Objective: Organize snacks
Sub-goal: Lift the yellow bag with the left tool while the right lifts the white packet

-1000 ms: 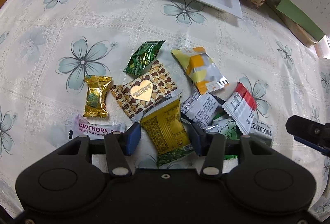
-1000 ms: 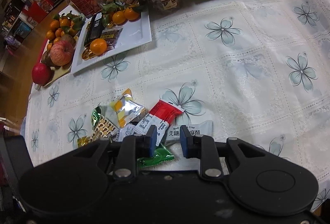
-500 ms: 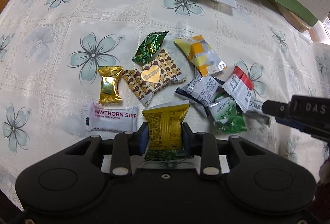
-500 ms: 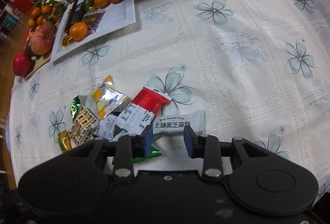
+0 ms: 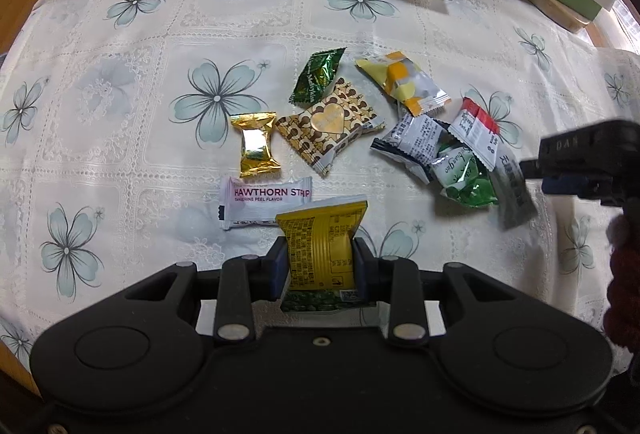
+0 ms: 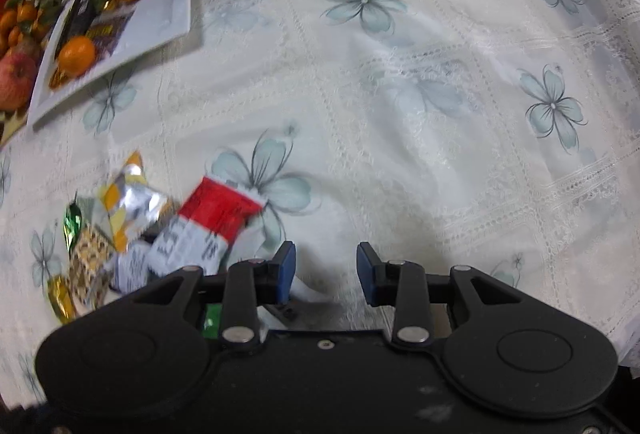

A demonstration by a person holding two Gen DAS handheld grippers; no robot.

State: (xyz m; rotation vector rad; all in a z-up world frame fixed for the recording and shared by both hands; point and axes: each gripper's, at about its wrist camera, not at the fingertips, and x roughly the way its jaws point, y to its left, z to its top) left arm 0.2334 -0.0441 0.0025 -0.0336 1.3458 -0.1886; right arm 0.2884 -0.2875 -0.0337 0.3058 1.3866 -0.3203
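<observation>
The left gripper [image 5: 320,266] pinches a yellow snack packet [image 5: 322,246] above the tablecloth [image 5: 120,74], near its front edge. The right gripper [image 6: 326,270], jaws having just widened and apparently empty in the blur, hangs beside the red-and-white packet [image 6: 208,222].

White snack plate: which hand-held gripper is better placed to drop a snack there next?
Left hand-held gripper: it grips the yellow packet. The right hand-held gripper stands open and empty.
</observation>
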